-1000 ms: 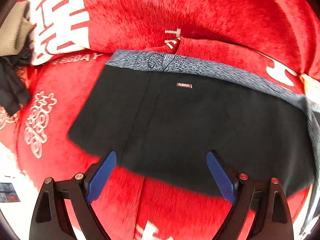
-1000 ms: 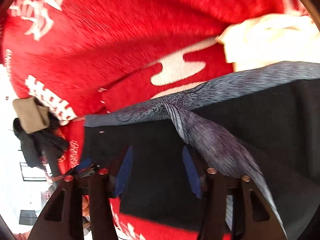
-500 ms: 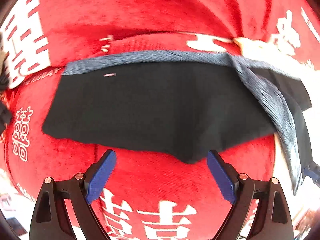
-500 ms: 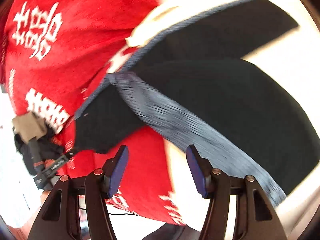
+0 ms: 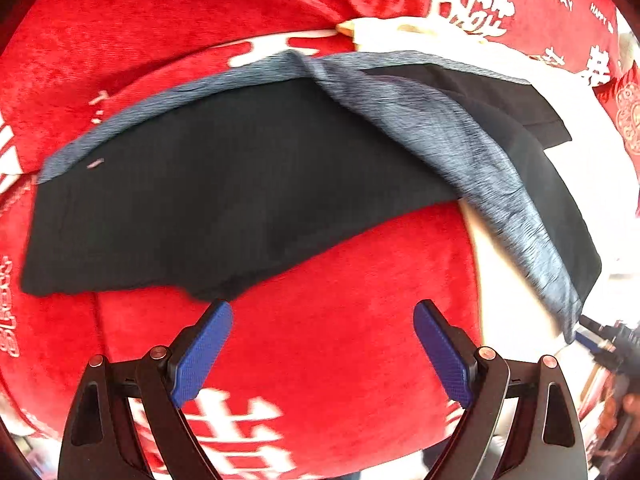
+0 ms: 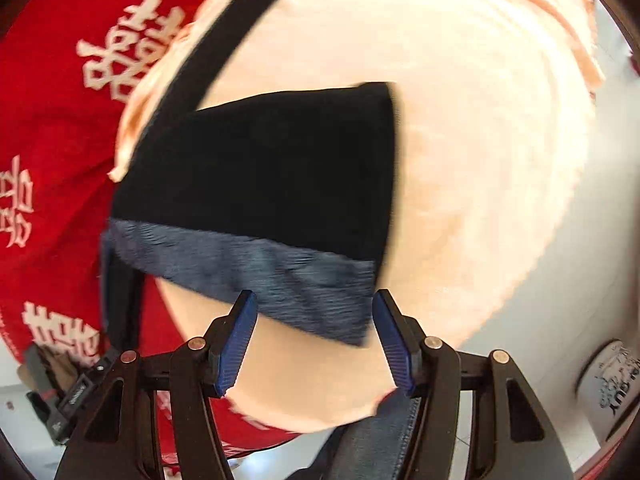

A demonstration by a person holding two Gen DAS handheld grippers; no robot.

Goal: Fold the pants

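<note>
Black pants (image 5: 224, 196) with a blue-grey waistband (image 5: 448, 136) lie spread on a red blanket (image 5: 340, 304). One part is folded over to the right, waistband on top. My left gripper (image 5: 322, 344) is open and empty, just short of the pants' near edge. My right gripper (image 6: 314, 336) is open and empty, with the waistband (image 6: 280, 280) of the folded part between and just beyond its fingertips. The black cloth (image 6: 272, 168) lies on a cream cloth (image 6: 480, 160) there.
The red blanket (image 6: 52, 128) bears white characters. The cream cloth (image 5: 404, 36) shows behind the pants in the left wrist view. The right gripper's tip (image 5: 592, 332) shows at that view's right edge. A white container (image 6: 604, 384) stands at lower right. Dark clothes (image 6: 48, 368) lie at far left.
Both grippers have swung to the right. The right gripper went from over the pants' middle to the waistband end over the cream cloth. The left gripper drew back from the near edge.
</note>
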